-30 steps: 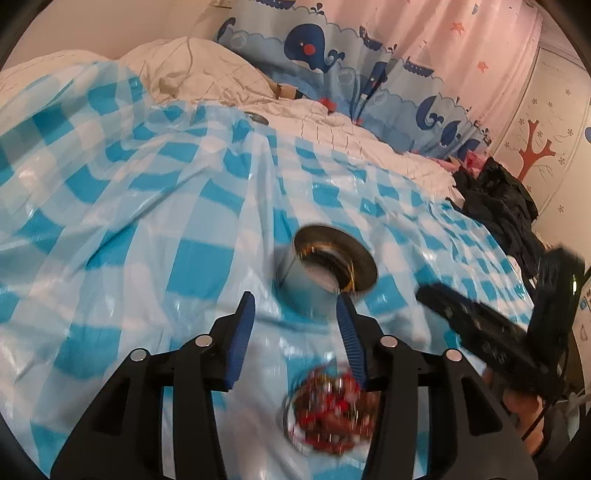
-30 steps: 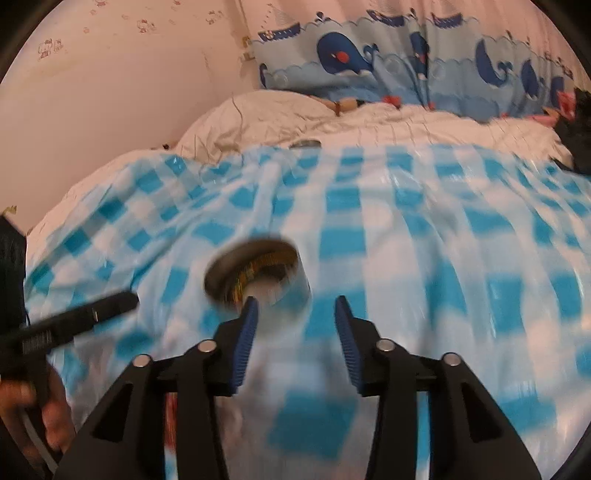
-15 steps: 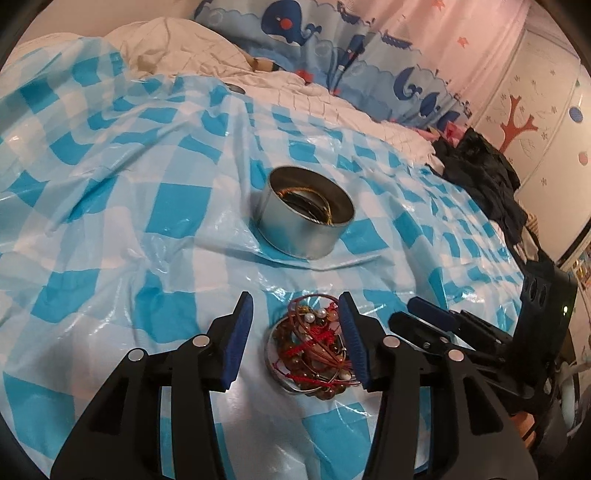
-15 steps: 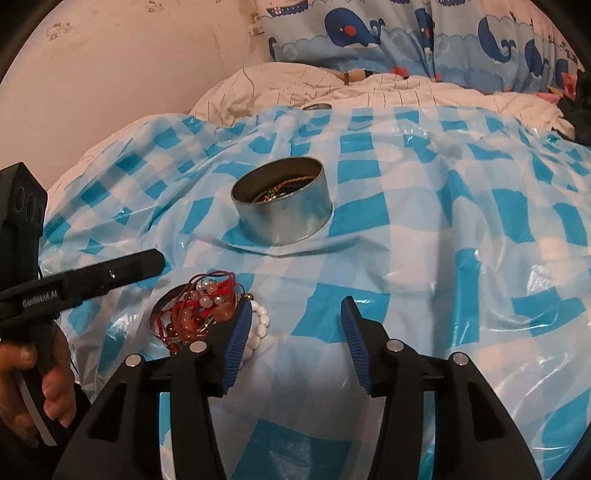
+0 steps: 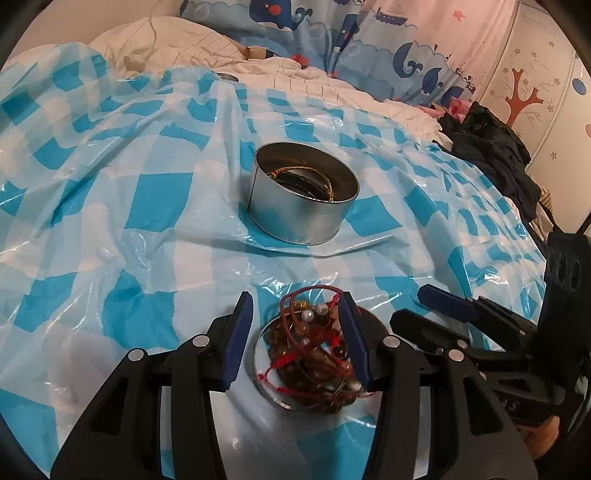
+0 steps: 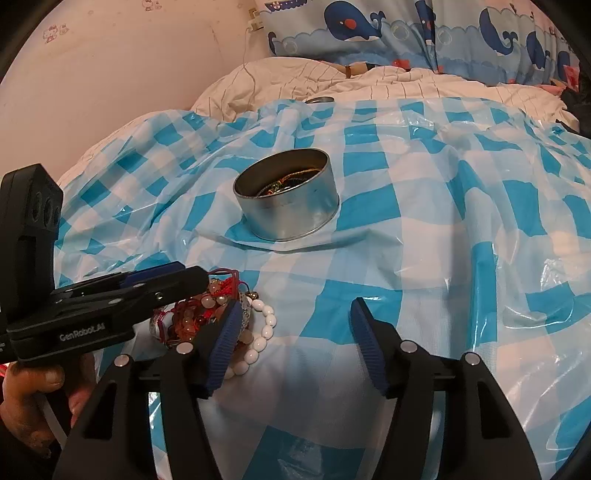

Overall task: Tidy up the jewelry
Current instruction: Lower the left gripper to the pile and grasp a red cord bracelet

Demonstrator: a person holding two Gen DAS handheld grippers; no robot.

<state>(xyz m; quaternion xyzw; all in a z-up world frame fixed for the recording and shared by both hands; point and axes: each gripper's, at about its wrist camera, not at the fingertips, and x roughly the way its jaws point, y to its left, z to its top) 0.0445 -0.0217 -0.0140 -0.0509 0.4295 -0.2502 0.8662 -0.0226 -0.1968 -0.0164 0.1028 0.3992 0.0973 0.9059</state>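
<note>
A tangle of jewelry [image 5: 310, 354], red cords and brown and pearl beads with a silvery hoop around it, lies on the blue-checked plastic sheet [image 5: 147, 195]. My left gripper [image 5: 295, 299] is open and straddles the tangle; its right pad is against the tangle and its left pad stands clear. A round metal tin [image 5: 303, 199] with bracelets inside stands just beyond. In the right wrist view the tangle [image 6: 199, 314] and a white bead bracelet [image 6: 260, 332] lie left of my right gripper [image 6: 295, 304]. Its jaws are opening over bare sheet, and the tin [image 6: 288, 199] is ahead.
The sheet covers a soft, wrinkled bed. White bedding [image 6: 332, 81] and a whale-print pillow [image 6: 406, 33] lie at the far end, and dark clothes [image 5: 487, 147] are heaped at the right. A small grey lid [image 6: 319, 99] rests at the sheet's far edge.
Both grippers have come down toward the jewelry tangle. The left one's fingers now reach around it, and the right one's jaws have spread wider.
</note>
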